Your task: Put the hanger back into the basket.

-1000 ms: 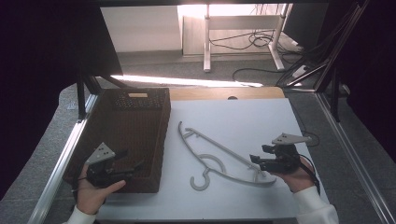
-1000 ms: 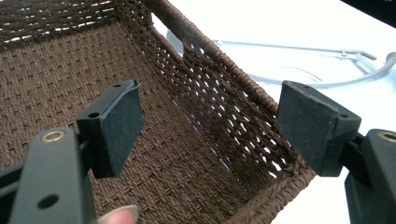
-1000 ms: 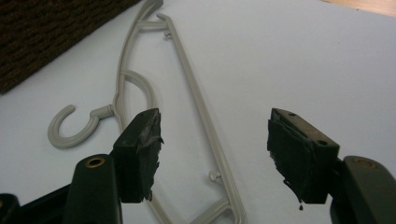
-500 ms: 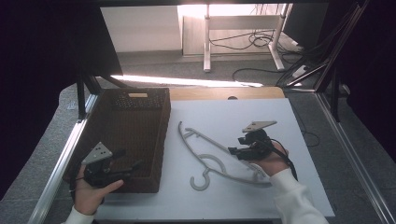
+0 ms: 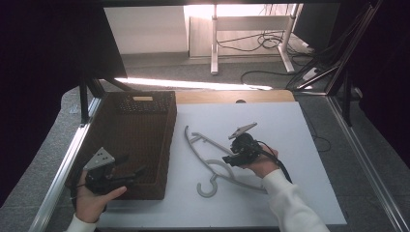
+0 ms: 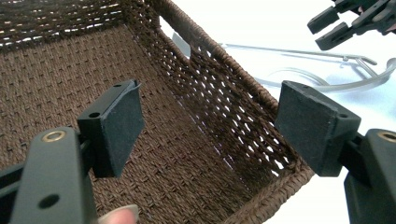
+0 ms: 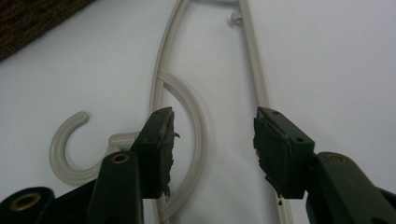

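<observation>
A pale grey plastic hanger (image 5: 212,153) lies flat on the white board, its hook (image 5: 207,187) toward the near edge. My right gripper (image 5: 229,158) hovers low over its middle. In the right gripper view the right gripper (image 7: 212,149) is open. Its jaws have just been closing, and the hanger's (image 7: 201,126) curved brace and both arms lie under the gap, untouched by the pads. A dark brown woven basket (image 5: 140,104) stands at the left. My left gripper (image 5: 131,164) is open at the basket's near right corner, with the basket's side wall (image 6: 219,88) seen between the jaws (image 6: 215,126).
The white board (image 5: 290,125) has free room to the right of the hanger. Metal frame rails (image 5: 63,164) run along both sides of the table. A wooden strip (image 5: 232,95) borders the far edge, with cables on the floor beyond.
The right hand has carried its gripper leftward from the board's right side to a spot over the hanger's middle. The left hand and the basket have stayed put.
</observation>
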{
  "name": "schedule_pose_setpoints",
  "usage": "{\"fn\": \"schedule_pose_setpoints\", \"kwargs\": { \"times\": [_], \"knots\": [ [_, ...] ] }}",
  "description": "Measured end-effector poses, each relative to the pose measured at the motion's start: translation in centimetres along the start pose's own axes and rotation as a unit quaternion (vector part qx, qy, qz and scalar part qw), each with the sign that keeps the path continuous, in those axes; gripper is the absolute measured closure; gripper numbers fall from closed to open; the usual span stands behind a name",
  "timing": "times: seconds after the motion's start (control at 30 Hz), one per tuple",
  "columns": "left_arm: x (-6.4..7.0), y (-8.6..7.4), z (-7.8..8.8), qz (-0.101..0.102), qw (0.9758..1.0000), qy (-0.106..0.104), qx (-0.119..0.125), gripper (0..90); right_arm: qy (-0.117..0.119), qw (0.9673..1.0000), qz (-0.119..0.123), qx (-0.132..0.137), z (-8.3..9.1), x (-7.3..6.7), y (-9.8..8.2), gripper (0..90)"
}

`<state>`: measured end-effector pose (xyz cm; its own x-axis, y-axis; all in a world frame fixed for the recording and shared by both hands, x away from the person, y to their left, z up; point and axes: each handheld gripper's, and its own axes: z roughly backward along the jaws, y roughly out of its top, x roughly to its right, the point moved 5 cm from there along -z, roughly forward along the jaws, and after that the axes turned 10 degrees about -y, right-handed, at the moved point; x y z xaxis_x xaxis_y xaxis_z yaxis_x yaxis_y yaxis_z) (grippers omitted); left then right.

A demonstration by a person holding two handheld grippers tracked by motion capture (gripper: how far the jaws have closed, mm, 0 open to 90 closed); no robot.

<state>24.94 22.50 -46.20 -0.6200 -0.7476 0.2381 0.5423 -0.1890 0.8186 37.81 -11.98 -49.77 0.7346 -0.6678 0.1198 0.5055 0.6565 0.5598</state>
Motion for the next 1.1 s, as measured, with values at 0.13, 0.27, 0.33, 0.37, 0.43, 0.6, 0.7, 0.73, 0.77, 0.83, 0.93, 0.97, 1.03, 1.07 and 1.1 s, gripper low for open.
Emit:
{"fn": "schedule_pose_setpoints", "kwargs": {
  "times": [0.13, 0.27, 0.33, 0.37, 0.43, 0.6, 0.7, 0.73, 0.77, 0.83, 0.93, 0.97, 1.03, 1.07, 1.1],
  "knots": [
    [0.0, 0.0, 0.0, -0.002, 1.0, -0.001, -0.001, 23.0, 0.015, 0.9996, 0.001, -0.025, -1.2, -0.6, 0.4, 52.3],
    [0.0, 0.0, -0.1, -0.002, 1.0, -0.001, -0.002, 23.1, 0.017, 0.999, 0.006, -0.042, -2.1, -1.0, 0.4, 53.6],
    [0.0, -0.1, -0.1, -0.001, 1.0, -0.001, -0.003, 23.1, 0.017, 0.9984, 0.012, -0.054, -2.7, -1.3, 0.4, 54.9],
    [0.0, -0.1, -0.2, -0.001, 1.0, -0.001, -0.004, 23.1, 0.017, 0.998, 0.015, -0.06, -3.0, -1.4, 0.3, 55.9],
    [0.0, -0.1, -0.2, -0.001, 1.0, -0.002, -0.004, 23.1, 0.019, 0.9965, 0.02, -0.079, -3.7, -1.5, 0.1, 59.1],
    [0.0, -0.2, -0.2, -0.001, 1.0, -0.002, -0.004, 23.1, 0.01, 0.9951, 0.029, -0.094, -4.4, -1.6, -0.3, 62.9],
    [0.0, -0.2, -0.3, -0.001, 1.0, -0.003, -0.005, 23.0, -0.001, 0.9937, 0.04, -0.105, -4.8, -1.8, -0.4, 67.7],
    [0.0, -0.2, -0.3, -0.001, 1.0, -0.003, -0.005, 23.0, -0.001, 0.9937, 0.04, -0.105, -4.8, -1.8, -0.4, 67.7],
    [0.0, -0.2, -0.3, -0.001, 1.0, -0.003, -0.006, 23.0, -0.005, 0.9933, 0.042, -0.108, -4.9, -1.8, -0.5, 70.4],
    [0.0, -0.3, -0.4, -0.002, 1.0, -0.003, -0.007, 23.0, -0.008, 0.9929, 0.042, -0.111, -5.0, -1.8, -0.6, 71.5],
    [0.0, -0.3, -0.4, -0.002, 1.0, -0.004, -0.007, 23.0, -0.016, 0.9916, 0.049, -0.119, -5.2, -1.9, -0.7, 74.4],
    [0.0, -0.3, -0.4, -0.002, 1.0, -0.004, -0.008, 23.0, -0.018, 0.9914, 0.052, -0.119, -5.3, -1.9, -0.7, 75.4],
    [0.0, -0.3, -0.5, -0.003, 1.0, -0.004, -0.008, 23.0, -0.019, 0.9912, 0.054, -0.119, -5.3, -2.1, -0.7, 77.4],
    [0.0, -0.3, -0.5, -0.003, 1.0, -0.004, -0.008, 23.0, -0.023, 0.9909, 0.056, -0.12, -5.3, -2.1, -0.6, 80.1],
    [0.0, -0.3, -0.5, -0.003, 1.0, -0.004, -0.008, 23.0, -0.023, 0.9909, 0.056, -0.12, -5.3, -2.1, -0.6, 80.1]
  ]
}}
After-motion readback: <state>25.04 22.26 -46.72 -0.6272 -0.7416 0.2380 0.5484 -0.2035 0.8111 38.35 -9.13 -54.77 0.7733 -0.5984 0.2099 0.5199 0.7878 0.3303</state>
